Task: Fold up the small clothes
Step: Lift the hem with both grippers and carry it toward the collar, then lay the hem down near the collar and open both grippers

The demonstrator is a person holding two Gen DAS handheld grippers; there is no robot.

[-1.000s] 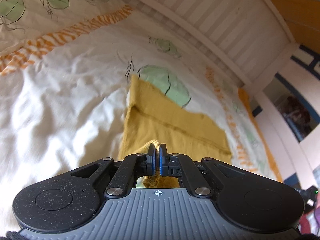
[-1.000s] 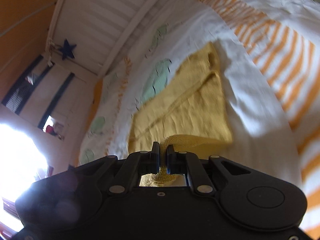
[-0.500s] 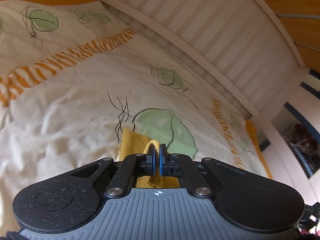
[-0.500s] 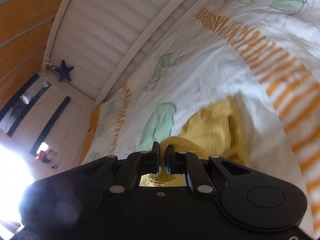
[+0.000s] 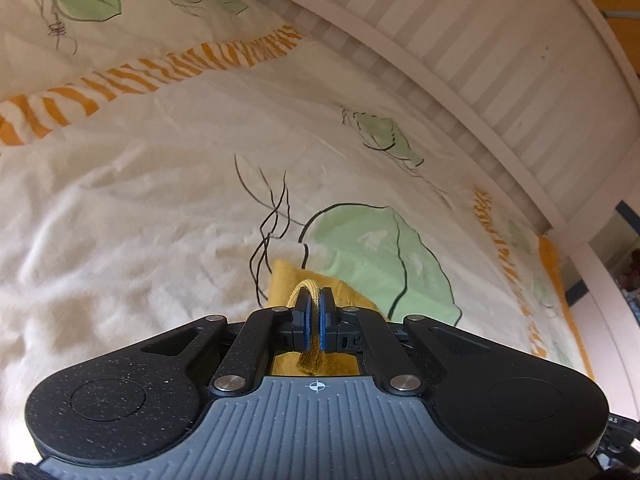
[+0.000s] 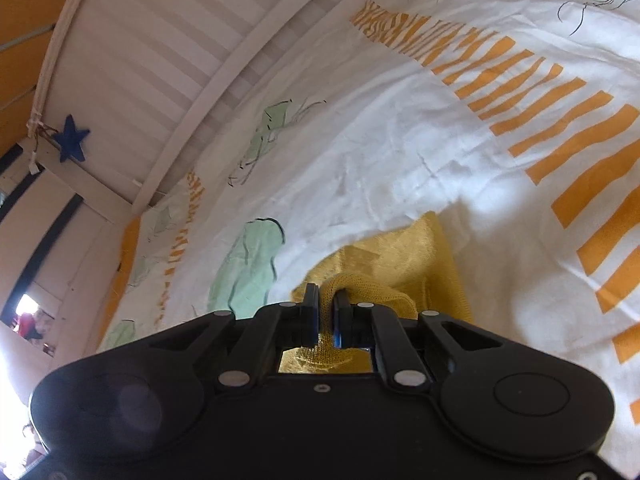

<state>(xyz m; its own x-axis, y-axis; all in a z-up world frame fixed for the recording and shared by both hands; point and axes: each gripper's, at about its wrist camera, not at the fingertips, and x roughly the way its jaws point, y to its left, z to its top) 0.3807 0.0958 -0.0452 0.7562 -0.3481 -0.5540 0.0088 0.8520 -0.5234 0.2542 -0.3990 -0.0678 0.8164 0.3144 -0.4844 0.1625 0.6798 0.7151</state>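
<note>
Yellow knit garment (image 6: pixel 404 264) is pinched in both the left hand-held gripper (image 5: pixel 314 312) and right hand-held gripper (image 6: pixel 326 312), apparently mid-fold; next, lay the carried edge ahead and release.

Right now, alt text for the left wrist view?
The black left gripper is shut on a fold of a mustard-yellow knit garment, above a white bedspread with green leaves and orange stripes; a white slatted bed rail runs behind.
</note>
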